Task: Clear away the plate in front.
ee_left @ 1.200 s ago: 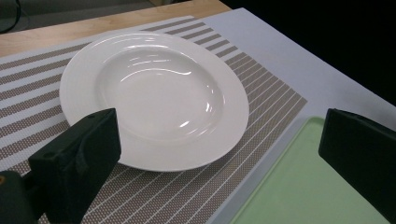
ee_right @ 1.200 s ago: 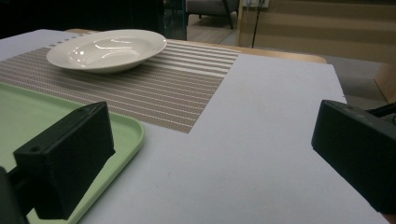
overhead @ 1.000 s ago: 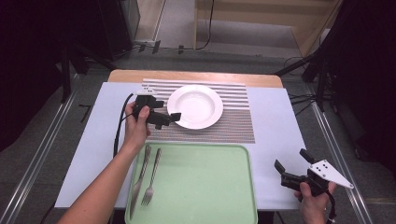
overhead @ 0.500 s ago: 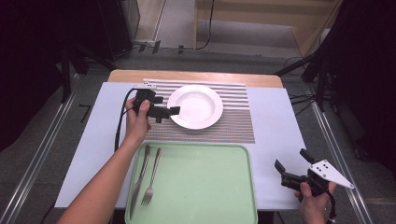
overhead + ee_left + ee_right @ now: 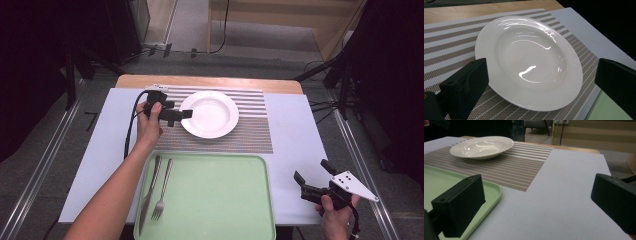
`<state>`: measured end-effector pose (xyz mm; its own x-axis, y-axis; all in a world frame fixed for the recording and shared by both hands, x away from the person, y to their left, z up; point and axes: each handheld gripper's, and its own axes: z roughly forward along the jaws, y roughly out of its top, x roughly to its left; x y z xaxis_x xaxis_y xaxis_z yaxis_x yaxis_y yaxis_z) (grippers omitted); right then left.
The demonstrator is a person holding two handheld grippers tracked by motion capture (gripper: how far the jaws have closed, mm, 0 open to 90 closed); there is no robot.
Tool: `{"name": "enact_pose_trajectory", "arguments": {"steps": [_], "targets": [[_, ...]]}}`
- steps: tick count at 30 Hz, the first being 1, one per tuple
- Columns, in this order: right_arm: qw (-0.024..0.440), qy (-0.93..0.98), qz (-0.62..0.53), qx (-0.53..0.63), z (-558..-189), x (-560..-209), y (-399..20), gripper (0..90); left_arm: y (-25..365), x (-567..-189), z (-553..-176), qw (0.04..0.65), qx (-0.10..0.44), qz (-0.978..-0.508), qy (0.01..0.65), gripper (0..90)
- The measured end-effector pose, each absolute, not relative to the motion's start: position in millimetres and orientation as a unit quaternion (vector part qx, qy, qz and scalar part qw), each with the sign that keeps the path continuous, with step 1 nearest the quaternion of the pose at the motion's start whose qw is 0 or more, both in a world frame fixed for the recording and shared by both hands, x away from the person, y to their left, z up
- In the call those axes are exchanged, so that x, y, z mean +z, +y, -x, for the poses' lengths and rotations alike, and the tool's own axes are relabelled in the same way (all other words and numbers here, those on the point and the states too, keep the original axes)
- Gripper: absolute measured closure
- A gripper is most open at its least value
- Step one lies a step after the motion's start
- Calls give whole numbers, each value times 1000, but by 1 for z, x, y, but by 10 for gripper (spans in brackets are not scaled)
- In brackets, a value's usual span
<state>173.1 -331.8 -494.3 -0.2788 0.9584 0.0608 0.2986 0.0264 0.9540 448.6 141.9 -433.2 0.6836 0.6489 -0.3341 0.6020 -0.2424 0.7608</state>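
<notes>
Left of centre in the high view, the left gripper (image 5: 181,115) hovers at the white plate's (image 5: 210,113) left rim, jaws spread wide. That plate sits on a striped mat (image 5: 250,131). Lower right, the right gripper (image 5: 312,180) is held open, grasping nothing.

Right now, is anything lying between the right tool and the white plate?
Yes. In the high view the green tray's corner and the striped placemat lie between the right tool and the white plate; otherwise bare table cover.
</notes>
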Motion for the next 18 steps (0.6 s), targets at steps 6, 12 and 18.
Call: {"name": "enact_pose_trajectory", "arguments": {"steps": [6, 12, 18], "targets": [[331, 630, -502, 491, -173, -495, -332, 0, 139, -440, -457, 464, 19, -787, 407, 0], [333, 632, -499, 490, -173, -495, -332, 0, 138, -450, -464, 458, 9, -784, 420, 0], [333, 631, -499, 492, -173, -495, -333, 0, 139, -457, -471, 449, 3, -779, 437, 0]]}}
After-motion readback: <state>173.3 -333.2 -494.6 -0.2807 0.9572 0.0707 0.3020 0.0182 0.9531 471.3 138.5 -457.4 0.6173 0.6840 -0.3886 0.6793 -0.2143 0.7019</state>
